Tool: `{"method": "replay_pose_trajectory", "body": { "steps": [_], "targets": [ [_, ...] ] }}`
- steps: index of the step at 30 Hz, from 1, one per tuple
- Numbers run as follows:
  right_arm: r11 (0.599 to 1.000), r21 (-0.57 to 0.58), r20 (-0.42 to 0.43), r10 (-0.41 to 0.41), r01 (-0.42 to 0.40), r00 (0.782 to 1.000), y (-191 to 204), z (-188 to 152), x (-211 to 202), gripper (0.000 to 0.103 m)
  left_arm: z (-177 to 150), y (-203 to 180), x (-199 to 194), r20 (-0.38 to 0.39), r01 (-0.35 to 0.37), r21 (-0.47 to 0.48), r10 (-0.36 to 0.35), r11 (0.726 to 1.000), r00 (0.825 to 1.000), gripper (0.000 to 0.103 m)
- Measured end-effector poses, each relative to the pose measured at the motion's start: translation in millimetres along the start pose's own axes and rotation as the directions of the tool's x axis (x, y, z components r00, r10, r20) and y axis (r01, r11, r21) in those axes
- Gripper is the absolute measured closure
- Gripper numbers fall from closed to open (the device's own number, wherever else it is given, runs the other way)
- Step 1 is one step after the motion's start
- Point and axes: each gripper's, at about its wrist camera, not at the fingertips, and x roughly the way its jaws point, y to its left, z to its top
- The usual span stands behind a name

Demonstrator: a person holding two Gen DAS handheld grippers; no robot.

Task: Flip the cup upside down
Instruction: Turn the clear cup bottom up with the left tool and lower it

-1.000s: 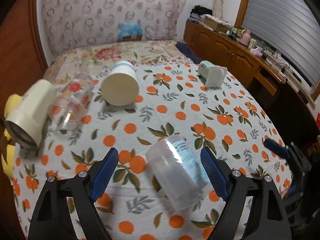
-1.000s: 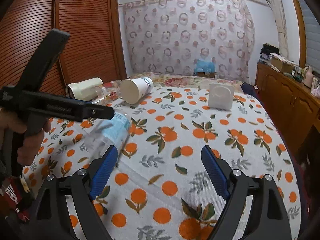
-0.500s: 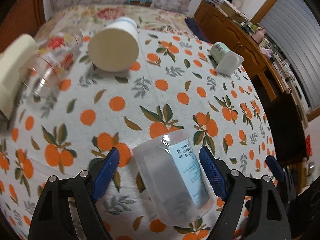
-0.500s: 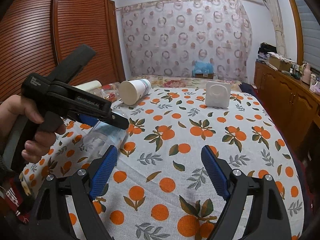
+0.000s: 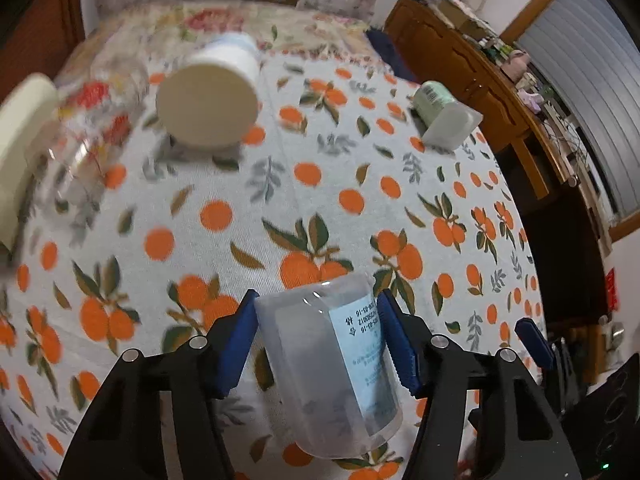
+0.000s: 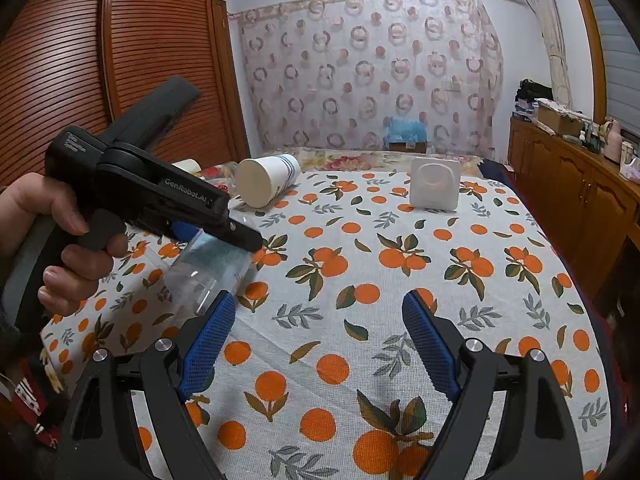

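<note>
A clear plastic cup (image 5: 332, 364) with a white printed label lies on its side on the orange-print tablecloth (image 5: 344, 168). My left gripper (image 5: 318, 316) is shut on it, one blue pad on each side of its closed end, the open end toward the camera. In the right wrist view the same cup (image 6: 208, 268) sits under the left gripper's black body at the left. My right gripper (image 6: 320, 320) is open and empty, hovering over the cloth to the right of the cup.
More cups lie on their sides farther back: a white paper cup (image 5: 212, 100), a clear glass with red print (image 5: 92, 128), a cream cup (image 5: 20, 148) and a pale green cup (image 5: 444, 116). A wooden sideboard (image 6: 576, 192) runs along the right.
My left gripper has moved forward over the clear cup and closed its fingers on it. The right gripper has stayed open and nearly still.
</note>
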Motion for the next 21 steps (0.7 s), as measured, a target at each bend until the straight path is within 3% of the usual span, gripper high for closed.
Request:
{"method": "replay_pose_trajectory", "body": {
  "steps": [5, 10, 15, 21],
  "targets": [
    [1.000, -0.001, 0.000, -0.001, 0.001, 1.000, -0.6, 0.4, -0.3, 0.016, 7.2, -4.0, -12.5, 0.096, -0.051, 0.055, 0.046, 0.997, 0.994, 0.047],
    [1.000, -0.003, -0.008, -0.012, 0.011, 1.000, -0.2, 0.6, 2.8, 0.016, 12.7, -10.1, -25.0, 0.198, -0.099, 0.111, 0.076, 0.989, 0.977, 0.048],
    [1.000, 0.002, -0.018, -0.016, 0.016, 1.000, -0.9, 1.6, 5.3, 0.016, 12.7, -15.6, -34.3, 0.308, -0.172, 0.162, 0.116, 0.972, 0.944, 0.049],
    [1.000, 0.002, -0.021, -0.017, 0.017, 1.000, -0.7, 1.9, 5.7, 0.016, 3.7, -16.9, -29.1, 0.366, -0.226, 0.196, 0.143, 0.954, 0.920, 0.049]
  ]
}}
